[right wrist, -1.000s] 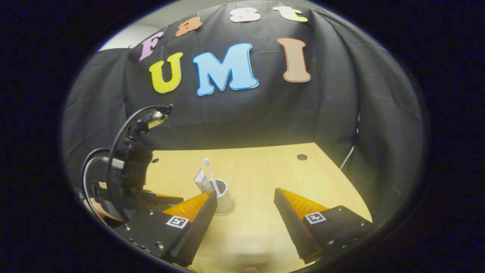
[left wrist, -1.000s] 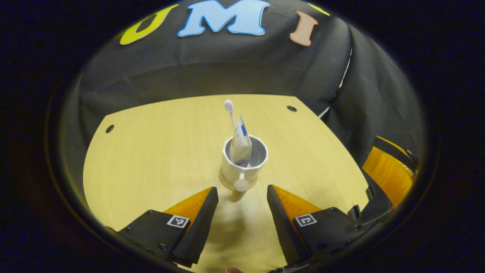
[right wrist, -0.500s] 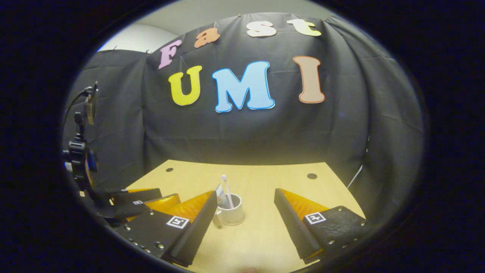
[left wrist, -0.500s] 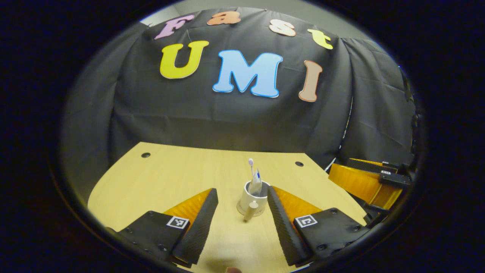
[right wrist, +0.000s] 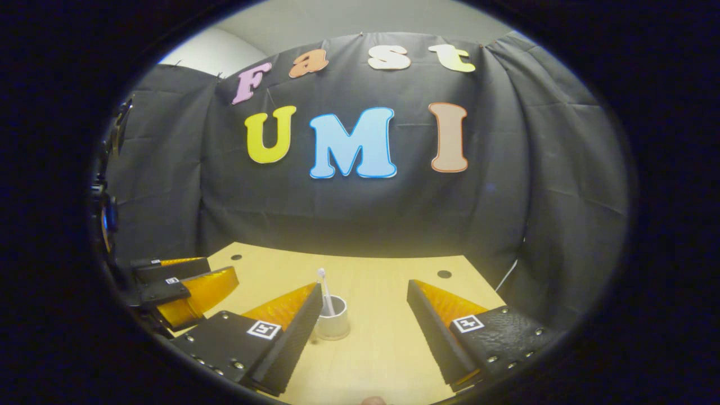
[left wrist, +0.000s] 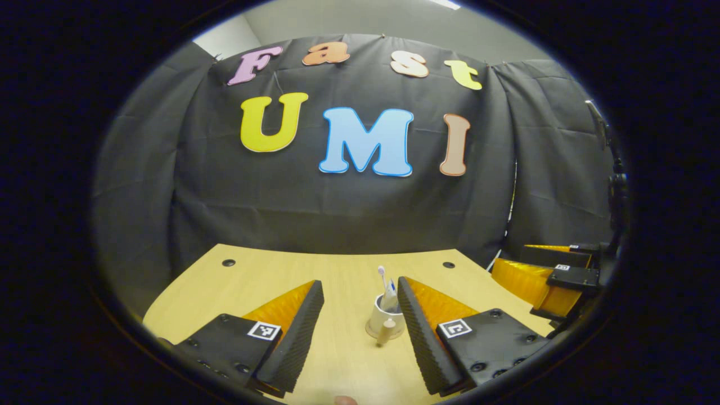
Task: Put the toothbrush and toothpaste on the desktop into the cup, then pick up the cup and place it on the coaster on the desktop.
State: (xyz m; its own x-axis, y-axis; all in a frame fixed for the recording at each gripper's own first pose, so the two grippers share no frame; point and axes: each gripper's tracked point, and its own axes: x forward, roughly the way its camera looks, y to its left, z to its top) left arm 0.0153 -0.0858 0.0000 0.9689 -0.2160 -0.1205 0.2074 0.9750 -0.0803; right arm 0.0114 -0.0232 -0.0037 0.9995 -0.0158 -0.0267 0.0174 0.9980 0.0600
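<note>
Ahead of the left gripper (left wrist: pixel 360 332), jaws spread wide and empty: a round white cup (left wrist: pixel 385 319) with a stubby peg handle, on a flat round coaster (left wrist: pixel 372 331) atop the smooth pale wood surface (left wrist: pixel 270 275). Upright inside: a slim toothbrush (left wrist: pixel 383 277) and a flat toothpaste (left wrist: pixel 391 298). Right gripper (right wrist: pixel 364 332) likewise gaping, holding nothing, cup ahead near its left finger. Ridged wedge-shaped pads (left wrist: pixel 298 332).

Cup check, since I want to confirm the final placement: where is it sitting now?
The cup stands on the coaster mid-desk, toothbrush and toothpaste inside, ahead of both open grippers.
</note>
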